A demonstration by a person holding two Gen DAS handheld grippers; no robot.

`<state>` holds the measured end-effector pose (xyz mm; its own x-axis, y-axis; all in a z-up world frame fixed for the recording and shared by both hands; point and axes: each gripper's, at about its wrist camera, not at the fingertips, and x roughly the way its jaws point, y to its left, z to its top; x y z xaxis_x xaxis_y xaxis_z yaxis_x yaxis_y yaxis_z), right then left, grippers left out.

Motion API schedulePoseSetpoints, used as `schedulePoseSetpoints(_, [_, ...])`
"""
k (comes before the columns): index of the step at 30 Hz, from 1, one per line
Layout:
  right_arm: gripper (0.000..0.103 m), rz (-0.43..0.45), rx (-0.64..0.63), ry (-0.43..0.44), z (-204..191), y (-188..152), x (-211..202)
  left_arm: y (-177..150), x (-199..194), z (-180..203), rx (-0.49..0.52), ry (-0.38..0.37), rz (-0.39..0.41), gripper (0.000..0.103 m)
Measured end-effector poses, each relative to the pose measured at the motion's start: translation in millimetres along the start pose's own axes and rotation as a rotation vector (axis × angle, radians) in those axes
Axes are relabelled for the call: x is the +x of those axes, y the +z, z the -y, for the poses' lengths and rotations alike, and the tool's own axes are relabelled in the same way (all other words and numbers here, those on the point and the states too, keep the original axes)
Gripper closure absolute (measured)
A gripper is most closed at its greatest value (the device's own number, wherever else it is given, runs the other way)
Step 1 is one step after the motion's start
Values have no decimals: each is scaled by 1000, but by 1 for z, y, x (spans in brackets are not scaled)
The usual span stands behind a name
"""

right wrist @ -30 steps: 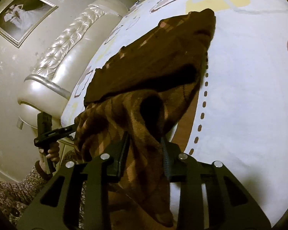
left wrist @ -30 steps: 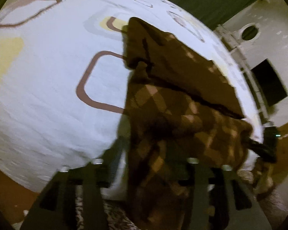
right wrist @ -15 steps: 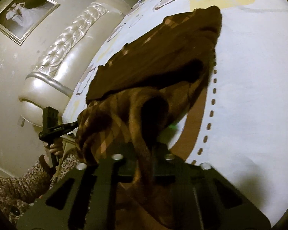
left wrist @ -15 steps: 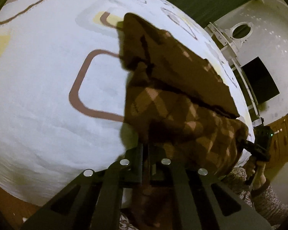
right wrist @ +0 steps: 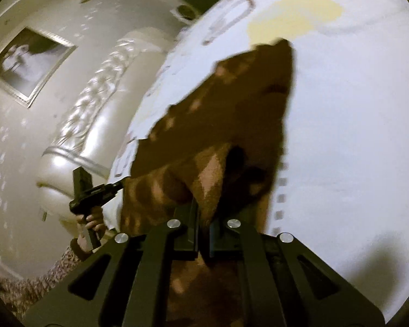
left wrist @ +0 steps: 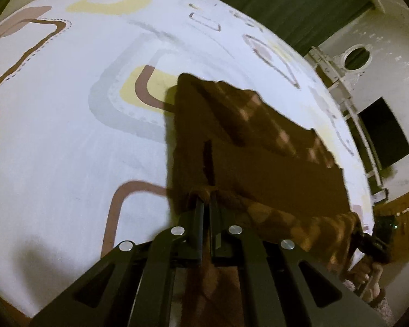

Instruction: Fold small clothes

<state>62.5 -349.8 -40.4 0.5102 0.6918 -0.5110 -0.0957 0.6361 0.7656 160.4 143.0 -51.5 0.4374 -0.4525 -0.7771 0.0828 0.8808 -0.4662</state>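
White patterned bedsheet [left wrist: 68,141] under brown checked garment [left wrist: 259,141]; no readable writing.

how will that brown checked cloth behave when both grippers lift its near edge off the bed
Probably floppy: the brown checked cloth sags between the left gripper and the right gripper. Its thick-looking knit may drape heavily and fold over itself. It seems unlikely to slip, since both pairs of fingers are clamped on bunched edge. The far part likely drags on the bedsheet.

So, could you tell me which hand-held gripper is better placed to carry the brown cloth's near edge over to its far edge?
Neither alone: the left hand-held gripper and right hand-held gripper are each shut on a near corner of the brown checked cloth, so both should probably move together.
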Motion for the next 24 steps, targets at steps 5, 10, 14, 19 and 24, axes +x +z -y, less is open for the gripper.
schedulePoseSetpoints(5, [89, -10, 73, 29, 17, -6, 3, -2, -4, -10, -13, -64, -24, 98])
schedulePoseSetpoints(10, [64, -24, 86, 67, 17, -11, -18, -32, -38, -28, -3, -78, -55, 72])
schedulePoseSetpoints(14, [61, -68, 82, 76, 21, -24, -42, -85, -56, -40, 14, -78, -132, 68])
schedulePoseSetpoints(19, [60, -122, 92, 94, 24, -43, -54, -127, -70, -49, -102, -149, -178, 68])
schedulePoseSetpoints(24, [57, -159, 95, 126, 23, -60, -55, -137, -48, -41, -152, -154, -233, 68])
